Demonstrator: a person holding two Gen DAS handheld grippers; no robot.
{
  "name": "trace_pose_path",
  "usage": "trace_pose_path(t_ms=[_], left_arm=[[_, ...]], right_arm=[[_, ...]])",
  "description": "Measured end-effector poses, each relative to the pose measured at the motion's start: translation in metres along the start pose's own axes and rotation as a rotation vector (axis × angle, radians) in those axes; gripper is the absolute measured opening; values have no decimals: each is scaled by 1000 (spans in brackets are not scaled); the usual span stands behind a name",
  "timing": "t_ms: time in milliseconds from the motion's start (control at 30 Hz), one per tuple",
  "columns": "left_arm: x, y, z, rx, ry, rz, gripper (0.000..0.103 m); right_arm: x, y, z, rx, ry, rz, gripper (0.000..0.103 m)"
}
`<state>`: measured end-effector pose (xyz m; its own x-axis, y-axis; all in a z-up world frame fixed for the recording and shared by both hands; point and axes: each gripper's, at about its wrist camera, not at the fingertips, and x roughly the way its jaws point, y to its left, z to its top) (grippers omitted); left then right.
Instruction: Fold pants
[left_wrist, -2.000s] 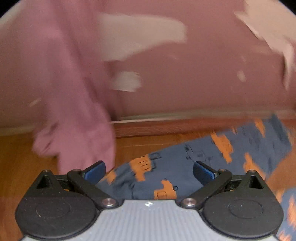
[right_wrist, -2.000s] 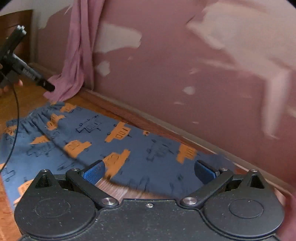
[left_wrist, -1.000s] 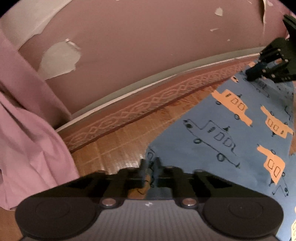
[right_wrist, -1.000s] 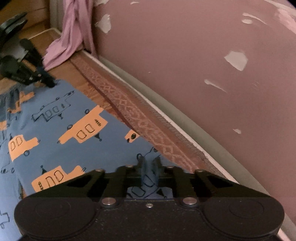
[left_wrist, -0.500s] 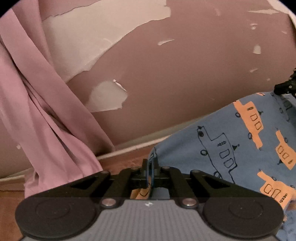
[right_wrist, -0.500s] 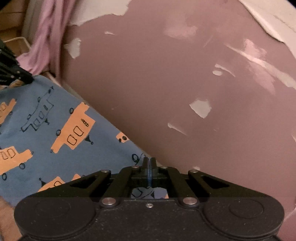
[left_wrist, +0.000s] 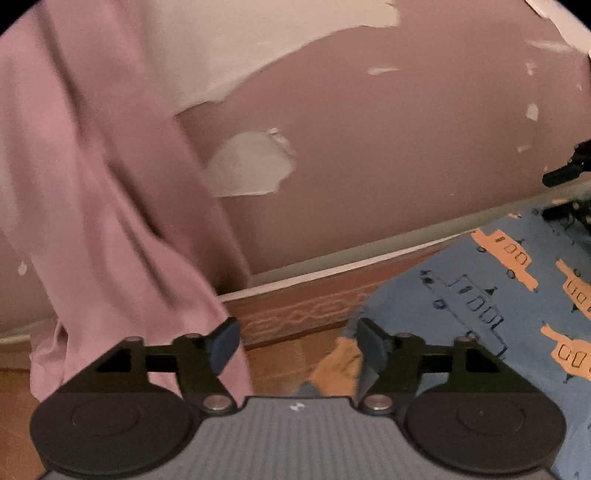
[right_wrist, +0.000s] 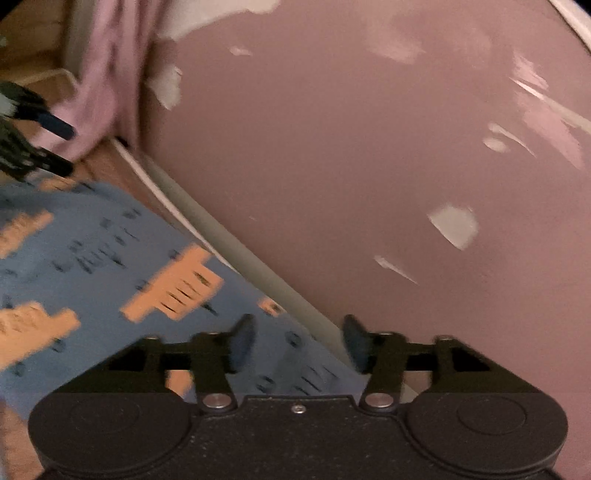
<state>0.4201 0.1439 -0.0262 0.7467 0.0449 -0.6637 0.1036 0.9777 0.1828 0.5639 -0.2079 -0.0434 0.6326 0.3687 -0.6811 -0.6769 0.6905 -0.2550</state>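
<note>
— Well, how do the two grippers stand at this moment?

— The left gripper (left_wrist: 297, 345) has its jaws spread wide and holds nothing; between them I see only the floor and a corner of the cloth. The right gripper (right_wrist: 299, 341) is the same, jaws well apart and empty, though its picture is blurred.

— And where are the blue cotton pants with orange cars and outlined trucks (left_wrist: 491, 295)?

— They lie on the floor close along the wall. One corner is just beside the right-hand finger of the left gripper, and the far edge is under the right gripper. Whether the fold is even, I cannot tell, because neither view shows the whole garment.

— What could go wrong from here?

— I think the edge that lies free may slide or spring open, since the cloth is thin and soft. Also the hanging pink curtain (left_wrist: 110, 206) is very near the left gripper; a careless closing could catch it together with the pants. And a low reach by the right gripper could push the hem against the pale skirting board (right_wrist: 236, 254) and wrinkle it.

— Tell me about the room.

— The floor is warm brown wooden parquet (left_wrist: 280, 363) with a carved pattern band at its border. The dusty pink wall (right_wrist: 351, 166) has many patches where paint peeled off and white plaster shows.
</note>
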Motion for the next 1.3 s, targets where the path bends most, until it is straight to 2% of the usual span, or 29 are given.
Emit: trace_pose_path(t_ms=[33,167,233,367,433,500,600,633,667,733,800,867,933,1100,1300], left_arm=[[3,7,0,-14,12,-5,77],[15,25,-3,-66,86,-52,77],[16,28,-5,-76,96,-86,77],[19,20,-6,-37,113,-95,76],[26,14,-6,1,148,-73,71],[24,10,-7,22,140,-68,67],[23,6,-5,30,156,-76,50],[22,5,-4,36,160,-91,27],[23,3,-4,37,172,-124,9],[23,-6,-1,53,184,-121,1],[24,-11,0,72,186,-110,1],[23,-11,1,61,184,-96,0],[22,-9,1,42,176,-62,0],[3,-11,3,32,115,3,0],[-25,-19,3,47,43,55,0]], right_arm=[[3,-1,3,-1,-1,15,70],[18,-8,11,68,28,81,76],[30,-4,16,102,58,108,78],[41,-5,18,133,90,130,80],[45,-3,20,125,103,133,79],[49,0,22,113,120,140,73],[48,-5,20,133,123,163,63],[48,-5,20,140,122,174,55],[47,-3,20,138,121,186,47],[46,-1,21,138,120,208,35],[45,-3,21,165,118,199,23],[43,-8,18,219,112,178,2],[38,-9,14,243,97,163,0],[20,9,12,209,18,110,0],[-32,21,12,170,-100,38,0]])
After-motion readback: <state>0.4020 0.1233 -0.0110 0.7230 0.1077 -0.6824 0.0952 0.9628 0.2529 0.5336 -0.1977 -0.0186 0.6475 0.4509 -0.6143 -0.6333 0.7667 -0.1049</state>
